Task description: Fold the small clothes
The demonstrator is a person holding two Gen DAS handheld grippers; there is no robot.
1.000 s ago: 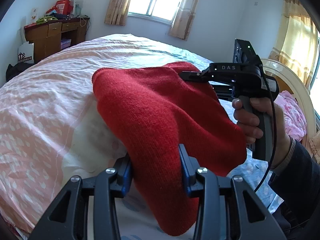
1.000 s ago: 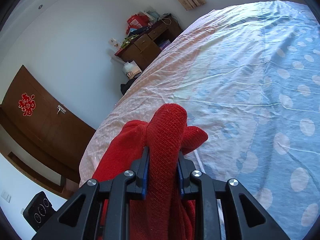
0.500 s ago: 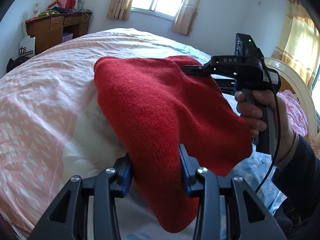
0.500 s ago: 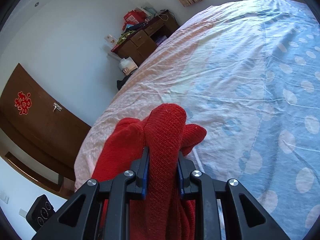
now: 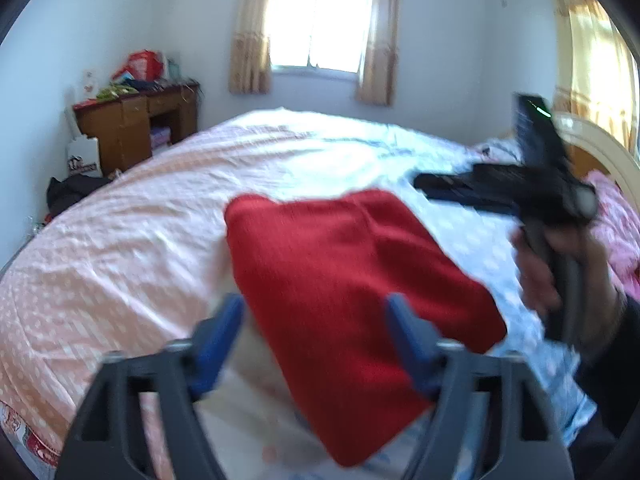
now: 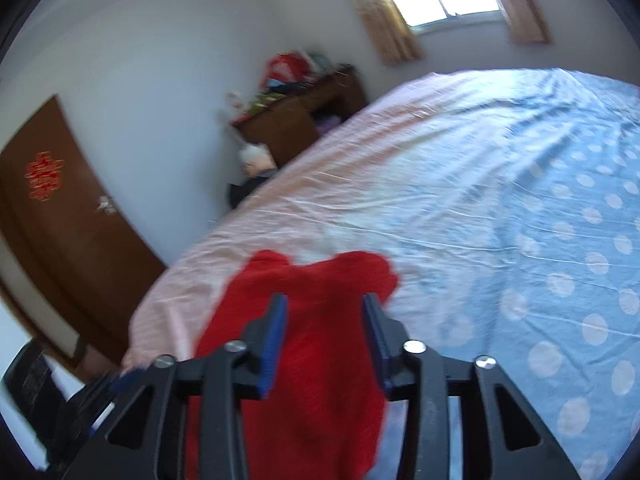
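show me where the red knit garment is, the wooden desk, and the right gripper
red knit garment (image 5: 344, 280), left wrist view, middle of the folded cloth.
wooden desk (image 5: 120, 128), left wrist view, its front panel.
right gripper (image 6: 325, 334), right wrist view, midway between its fingertips.

red knit garment (image 5: 352, 276) | plain ribbed knit, one colour | folded into a rough rectangle with rounded corners, centre crease along its length | lies flat on the bed (image 5: 168, 216), near its front edge, angled diagonally | straddles the pink and blue halves of the sheet | blurred
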